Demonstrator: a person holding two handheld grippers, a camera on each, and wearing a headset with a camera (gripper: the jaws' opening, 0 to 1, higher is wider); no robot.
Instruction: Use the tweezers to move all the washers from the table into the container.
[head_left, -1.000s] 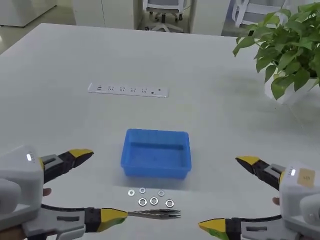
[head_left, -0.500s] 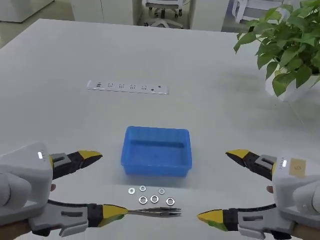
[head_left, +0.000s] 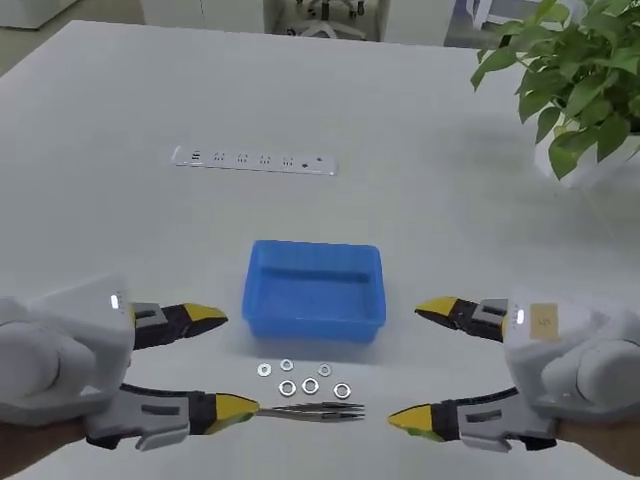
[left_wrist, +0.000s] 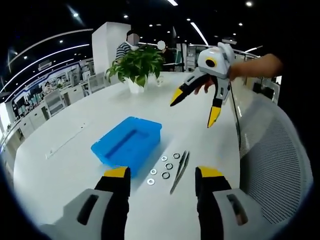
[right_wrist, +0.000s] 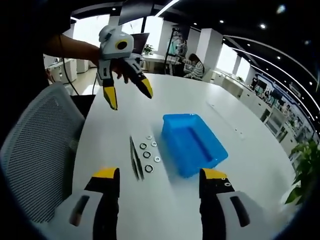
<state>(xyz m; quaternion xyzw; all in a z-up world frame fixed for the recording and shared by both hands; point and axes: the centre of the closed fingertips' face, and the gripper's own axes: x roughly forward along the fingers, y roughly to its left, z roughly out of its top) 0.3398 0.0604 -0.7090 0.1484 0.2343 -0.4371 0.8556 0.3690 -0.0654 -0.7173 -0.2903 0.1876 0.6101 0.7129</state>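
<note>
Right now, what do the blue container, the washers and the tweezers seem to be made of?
Blue container: probably plastic, matte, evenly coloured, with a moulded rim. Washers: likely metal, silvery and shiny. Tweezers: likely steel, thin grey glinting arms.

Washers (head_left: 310, 386) on table (head_left: 120, 230) betw container (head_left: 313, 290) behind & tweezers (head_left: 312, 411) in front — pwr strip (head_left: 255, 160) farther back, plant (head_left: 570, 80) back-right.

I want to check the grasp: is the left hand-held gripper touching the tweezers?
Apart. In the right gripper view the left hand-held gripper hangs open, with bare table between it and the tweezers.
</note>
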